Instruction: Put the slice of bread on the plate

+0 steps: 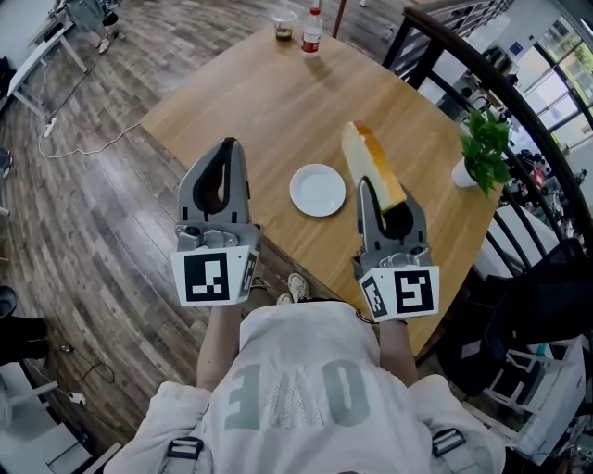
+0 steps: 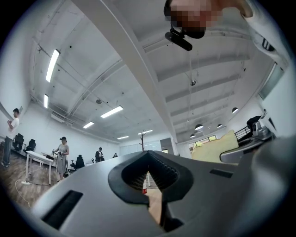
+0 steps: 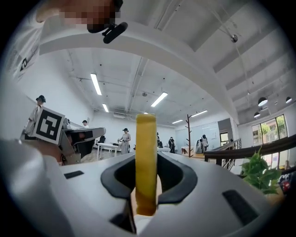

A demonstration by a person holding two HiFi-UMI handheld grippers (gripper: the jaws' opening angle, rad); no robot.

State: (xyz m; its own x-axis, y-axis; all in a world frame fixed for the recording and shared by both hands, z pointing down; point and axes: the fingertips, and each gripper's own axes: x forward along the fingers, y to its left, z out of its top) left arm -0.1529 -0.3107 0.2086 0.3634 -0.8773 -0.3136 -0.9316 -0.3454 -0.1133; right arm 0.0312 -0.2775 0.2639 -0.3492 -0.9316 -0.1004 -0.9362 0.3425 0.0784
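My right gripper (image 1: 384, 199) is shut on a slice of bread (image 1: 371, 165), pale with a yellow-brown crust, held on edge above the wooden table (image 1: 250, 111). In the right gripper view the bread (image 3: 146, 162) stands upright, pinched between the jaws of the right gripper (image 3: 146, 185). A small white plate (image 1: 318, 190) lies on the table just left of the bread, and nothing is on it. My left gripper (image 1: 229, 146) hovers over the table's near-left edge, shut with nothing in it. The left gripper view looks along the left gripper's (image 2: 149, 185) closed jaws and shows the bread (image 2: 215, 147) at the right.
A red-capped bottle (image 1: 311, 33) and a clear cup (image 1: 283, 25) stand at the table's far edge. A potted green plant (image 1: 482, 148) sits at the right edge beside a dark curved railing (image 1: 519, 102). The person's shoes (image 1: 296, 285) show below the near edge.
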